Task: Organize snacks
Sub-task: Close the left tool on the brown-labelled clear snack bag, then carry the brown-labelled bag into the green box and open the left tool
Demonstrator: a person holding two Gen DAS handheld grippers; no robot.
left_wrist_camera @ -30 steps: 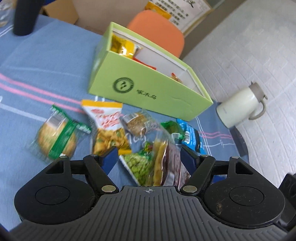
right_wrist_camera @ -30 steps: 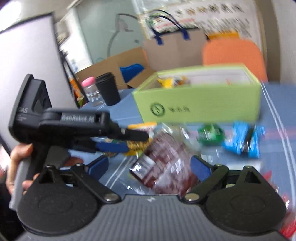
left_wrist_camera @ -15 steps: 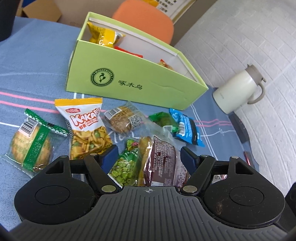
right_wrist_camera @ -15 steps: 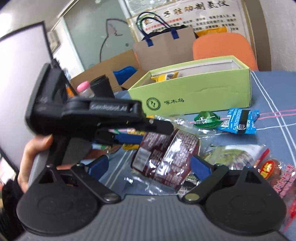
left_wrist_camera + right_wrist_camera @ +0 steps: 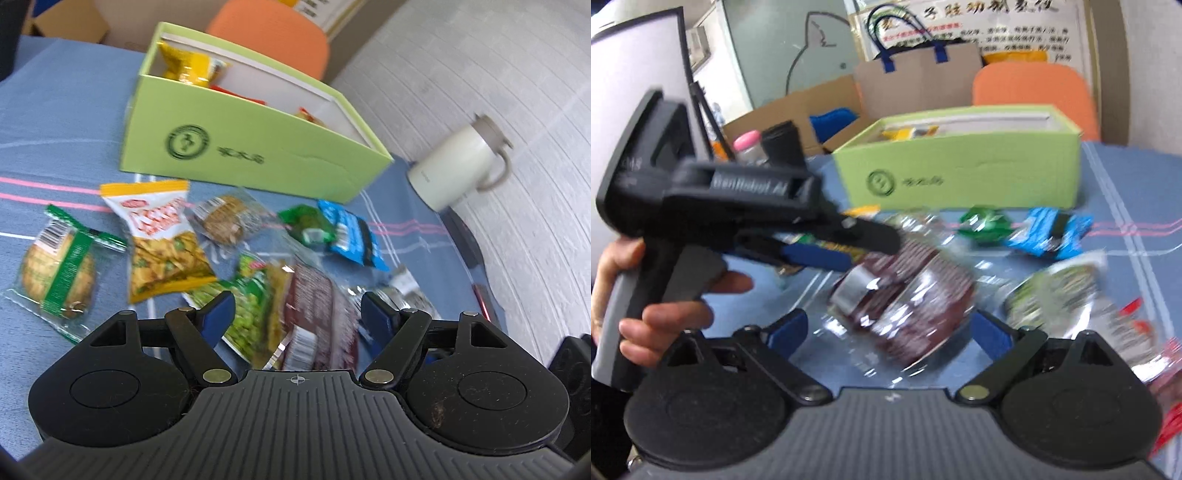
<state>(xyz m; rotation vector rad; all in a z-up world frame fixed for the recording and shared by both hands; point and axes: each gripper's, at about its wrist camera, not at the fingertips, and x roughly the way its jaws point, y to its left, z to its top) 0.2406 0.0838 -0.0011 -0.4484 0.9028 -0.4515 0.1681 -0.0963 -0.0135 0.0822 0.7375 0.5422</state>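
An open light-green box (image 5: 258, 147) (image 5: 960, 177) with a few snacks inside stands on the blue cloth. Loose packets lie in front of it. A dark red packet (image 5: 317, 306) (image 5: 908, 295) in clear wrap sits between the fingers of both grippers. My left gripper (image 5: 297, 314) (image 5: 875, 247) is open over it and over a green pea packet (image 5: 251, 306), pads apart from both. My right gripper (image 5: 890, 328) is open wide. Its left pad is clear of the red packet and its right pad is close to the packet's edge. A hand (image 5: 665, 314) holds the left gripper.
An orange-yellow crisp bag (image 5: 159, 236), a round cracker pack (image 5: 59, 266), an oat biscuit (image 5: 225, 221), a small green packet (image 5: 306, 225) and a blue one (image 5: 351, 240) lie nearby. A white jug (image 5: 458, 170) stands right; a black cup (image 5: 783, 144) stands far left.
The dark red packet looms larger and lower between the right gripper's fingers. The left view has rolled a little, with the box shifting right. Neither gripper's opening has changed.
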